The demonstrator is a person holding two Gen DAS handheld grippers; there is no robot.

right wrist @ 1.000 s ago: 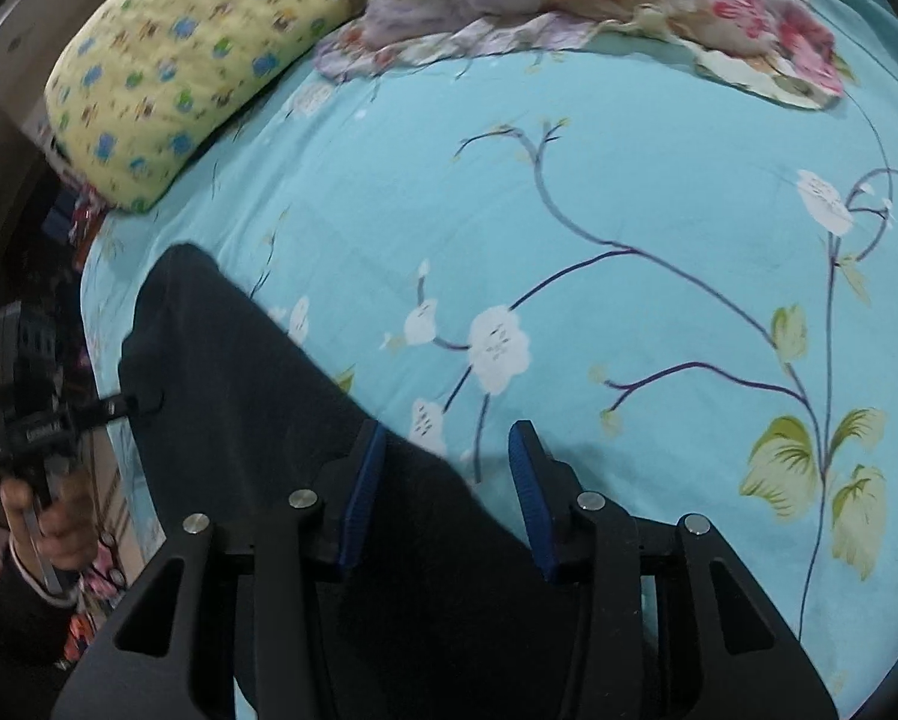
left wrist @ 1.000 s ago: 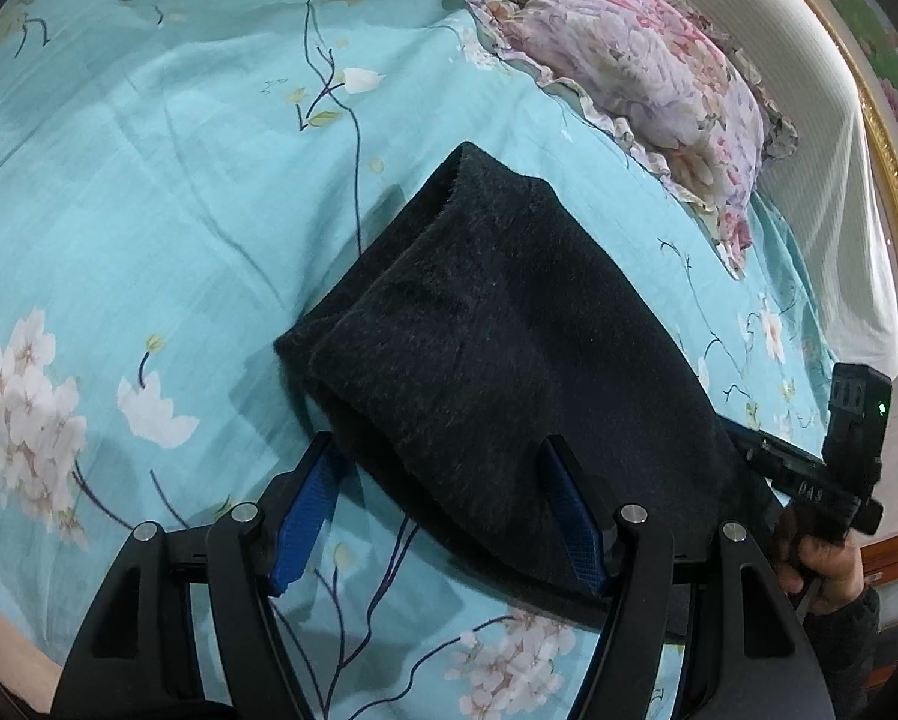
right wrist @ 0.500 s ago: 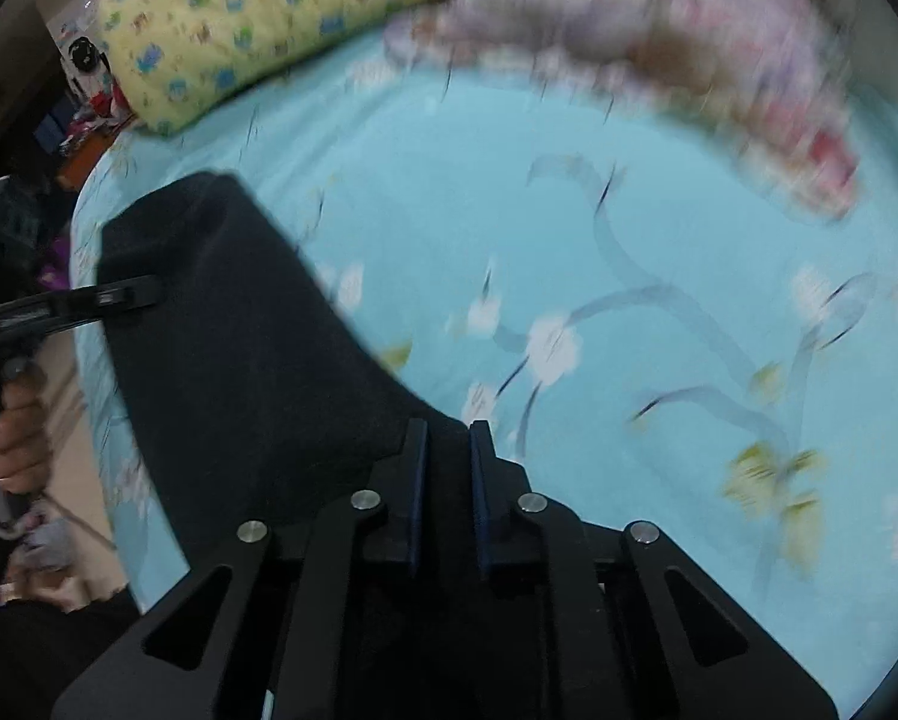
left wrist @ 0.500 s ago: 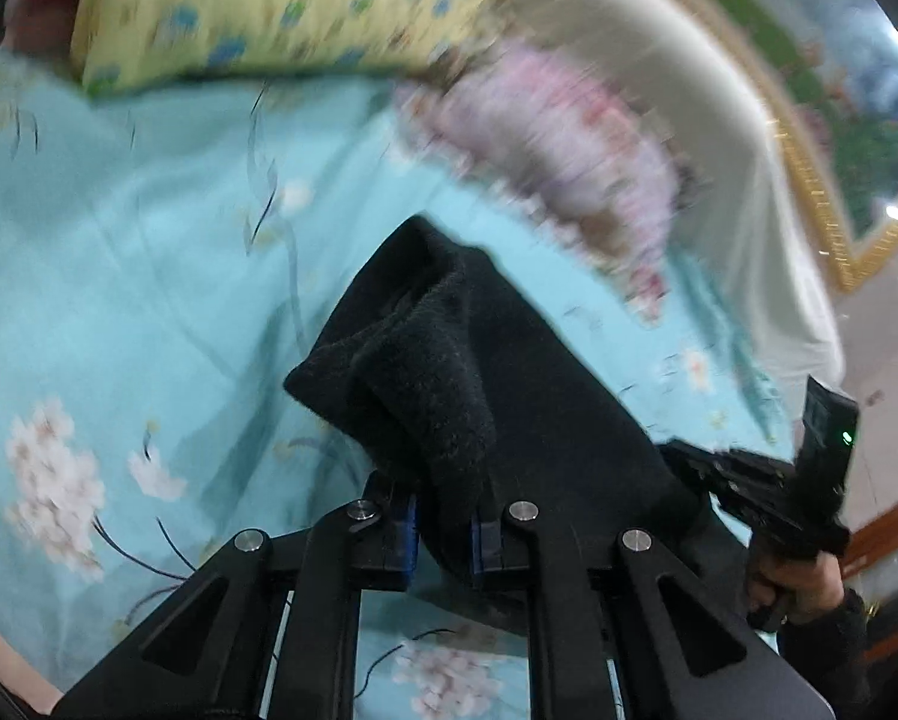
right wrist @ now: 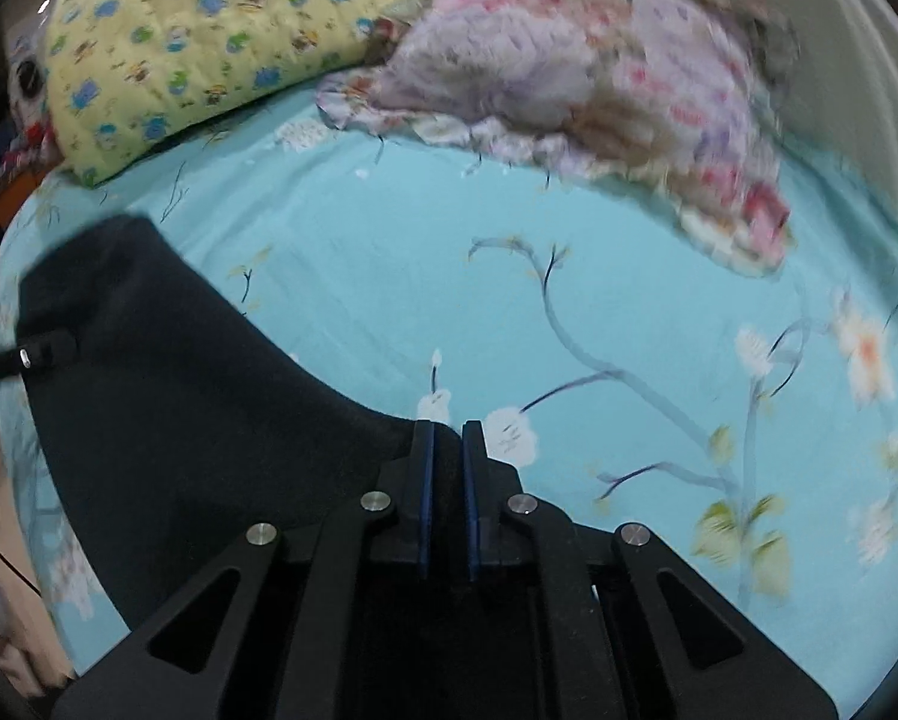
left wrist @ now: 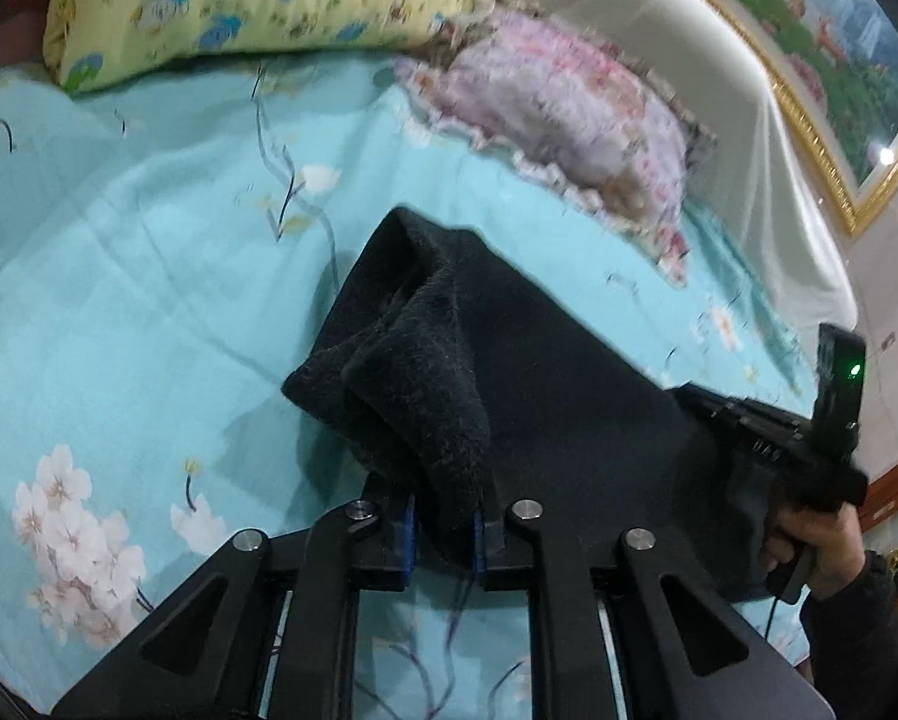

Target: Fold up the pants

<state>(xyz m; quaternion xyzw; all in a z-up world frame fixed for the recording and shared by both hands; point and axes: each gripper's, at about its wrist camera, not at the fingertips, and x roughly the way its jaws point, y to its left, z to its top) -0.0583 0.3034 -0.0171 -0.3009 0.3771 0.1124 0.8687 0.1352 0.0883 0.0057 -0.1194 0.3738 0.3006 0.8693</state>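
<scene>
Turquoise floral bedsheet [left wrist: 149, 276] under black pants [left wrist: 569, 408], each hand-held gripper, left [left wrist: 443, 531] and right [right wrist: 447, 468], clamped on an edge.

Lighting was dim, cool indoor. Both fisheye views bent hard at the rims, with dark vignette corners. Motion blur smeared the floral pillow [right wrist: 599, 90] and yellow pillow [left wrist: 257, 0]. The black pants [left wrist: 509, 372] lost detail and cast a soft shadow on the bed sheet [left wrist: 119, 300].
</scene>
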